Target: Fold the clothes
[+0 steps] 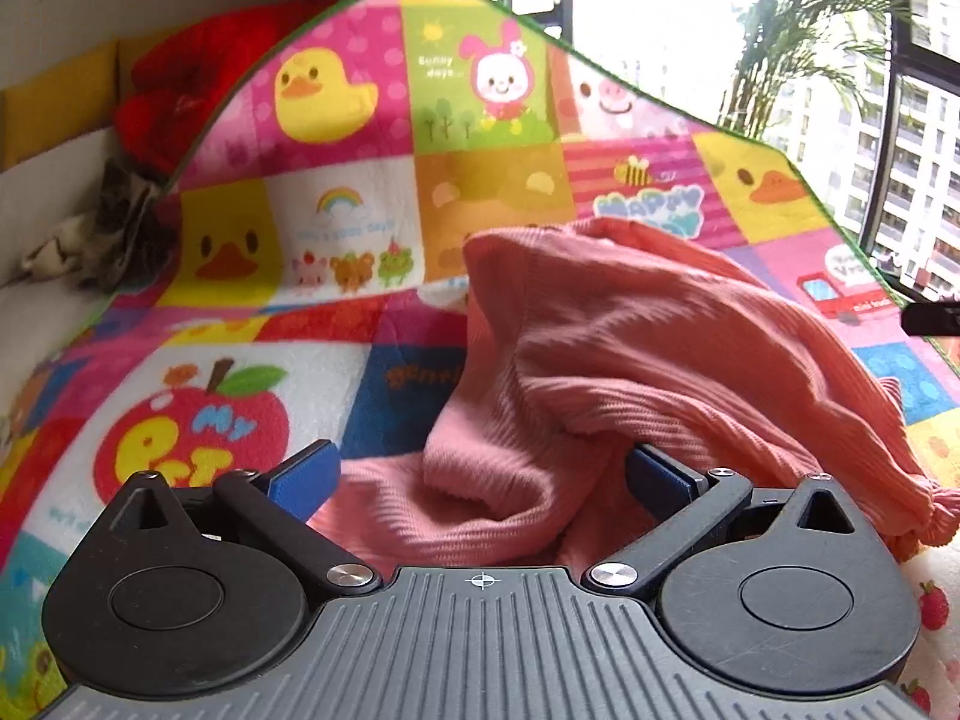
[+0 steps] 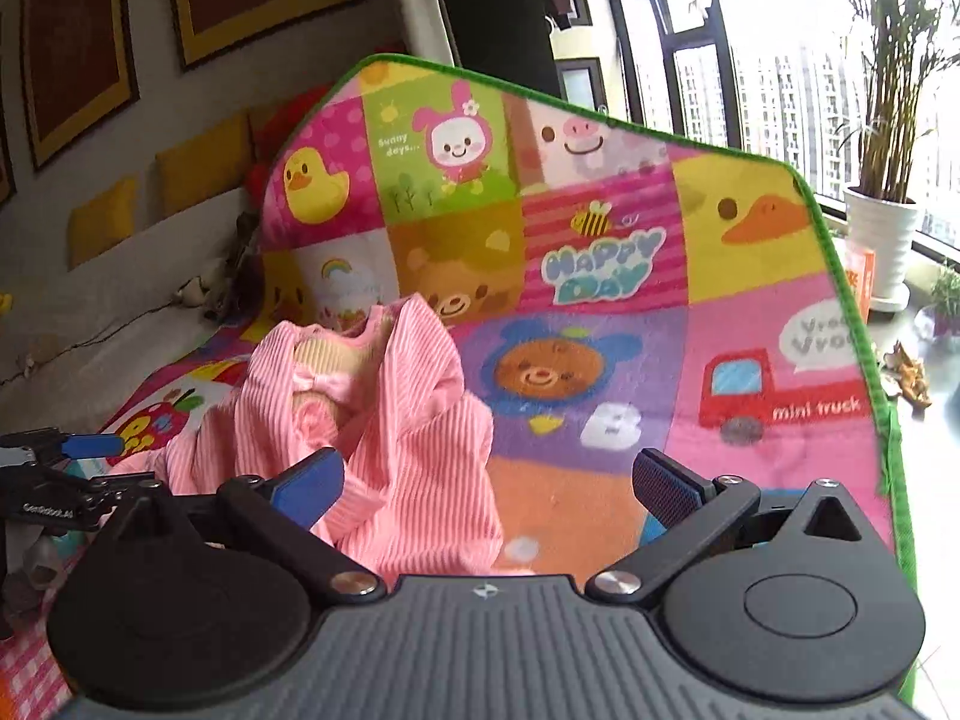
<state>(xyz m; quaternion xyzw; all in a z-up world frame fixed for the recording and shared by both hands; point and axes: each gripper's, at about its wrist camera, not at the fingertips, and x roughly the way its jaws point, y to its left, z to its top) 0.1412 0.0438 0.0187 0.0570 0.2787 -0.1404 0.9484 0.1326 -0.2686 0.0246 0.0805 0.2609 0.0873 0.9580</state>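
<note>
The left gripper [image 1: 480, 474] is spread wide, with crumpled folds of a pink ribbed garment [image 1: 630, 360] bunched between its fingers, ungripped. The right gripper [image 2: 489, 480] is likewise released beside the garment, which is heaped on a cartoon-patterned blanket [image 2: 600, 252].

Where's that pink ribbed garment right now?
The pink ribbed garment lies bunched on the cartoon blanket, right ahead of the open left hand-held gripper.

Garment [image 1: 630, 360] bunched on mat [image 1: 336, 198], left claw [image 1: 480, 480] before it, window [image 1: 660, 12] behind
</note>
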